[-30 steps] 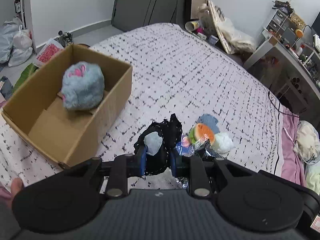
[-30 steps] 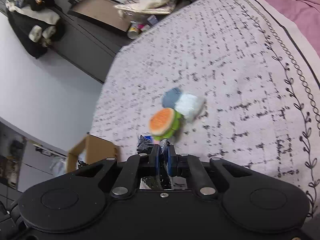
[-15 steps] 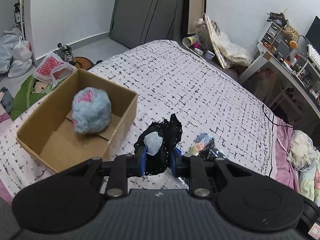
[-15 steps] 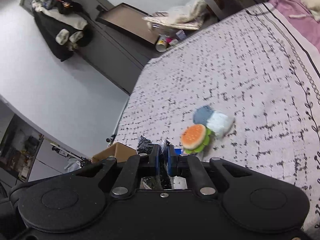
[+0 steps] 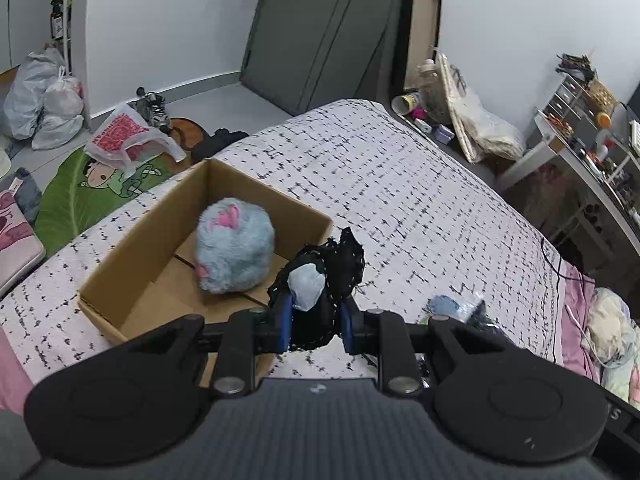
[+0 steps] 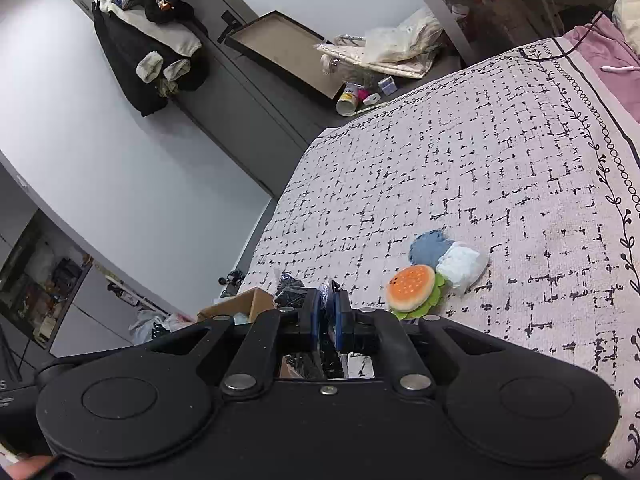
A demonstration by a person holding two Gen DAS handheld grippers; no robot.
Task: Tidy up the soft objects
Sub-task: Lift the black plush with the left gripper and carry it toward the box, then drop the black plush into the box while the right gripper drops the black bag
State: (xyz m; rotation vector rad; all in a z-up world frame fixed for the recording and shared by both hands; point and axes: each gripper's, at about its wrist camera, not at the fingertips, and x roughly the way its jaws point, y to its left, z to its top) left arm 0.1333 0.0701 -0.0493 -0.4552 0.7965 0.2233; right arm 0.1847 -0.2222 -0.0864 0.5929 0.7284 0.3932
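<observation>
In the left wrist view my left gripper [image 5: 314, 320] is shut on a black mesh bundle [image 5: 340, 264] with a pale blue lump [image 5: 306, 286] in it. It hangs over the near right corner of an open cardboard box [image 5: 132, 248]. A fluffy blue ball [image 5: 234, 250] with pink patches lies inside. My right gripper [image 6: 328, 312] is shut, with a thin strip of crinkly clear plastic [image 6: 329, 290] pinched between its pads. To its right, a burger plush [image 6: 412, 286], a blue plush [image 6: 428, 248] and a white one [image 6: 462, 262] lie together on the bed [image 6: 480, 160].
The box corner [image 6: 248, 304] shows just left of the right gripper. Filled bags [image 5: 44, 100] and a green mat [image 5: 80, 196] cover the floor on the left. A cluttered desk [image 5: 592, 168] stands on the right. Pink bedding [image 5: 576, 320] borders the bed's right side.
My left gripper has risen and moved toward the box with the mesh bundle, so the box now sits nearer mid-view. My right gripper has lifted and rolled. Both stay shut.
</observation>
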